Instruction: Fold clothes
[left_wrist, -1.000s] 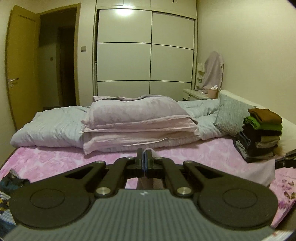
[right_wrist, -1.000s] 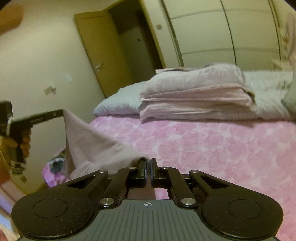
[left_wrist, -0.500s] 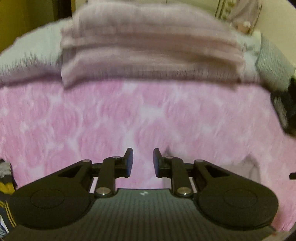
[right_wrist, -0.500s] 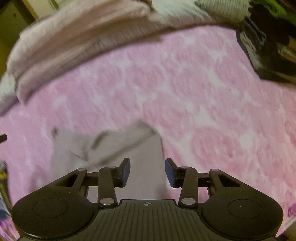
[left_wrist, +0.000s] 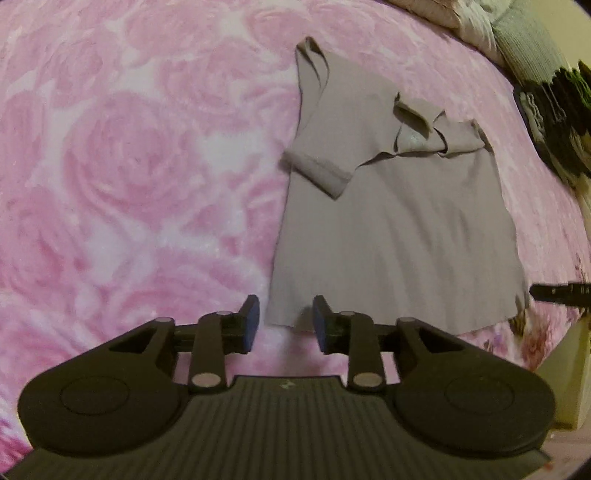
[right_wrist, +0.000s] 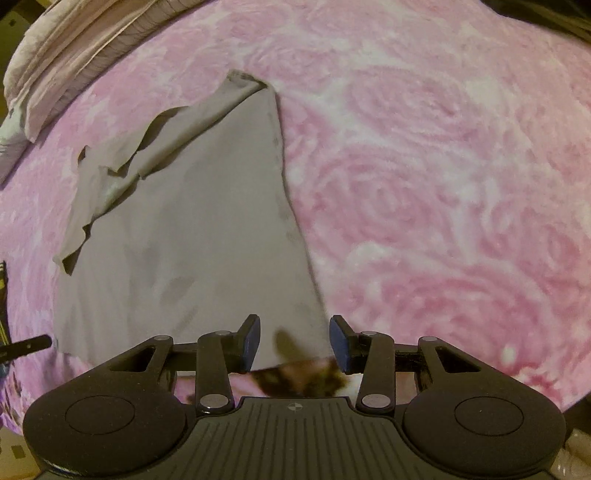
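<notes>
Pink rose-patterned bedspread (left_wrist: 129, 166) carries a taupe short-sleeved T-shirt (left_wrist: 388, 221), spread flat with sleeves and collar rumpled; no fold is made yet. Left tongs (left_wrist: 282, 319) are opening, right tongs (right_wrist: 294, 341) released, each straddling a near hem corner.

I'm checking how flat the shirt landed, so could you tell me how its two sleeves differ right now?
On the grey T-shirt, the left-hand sleeve lies flat, folded inward over the body, hem showing. The right-hand sleeve is crumpled into raised creases near the collar. Both are short and rest on the pink floral bedspread.
</notes>
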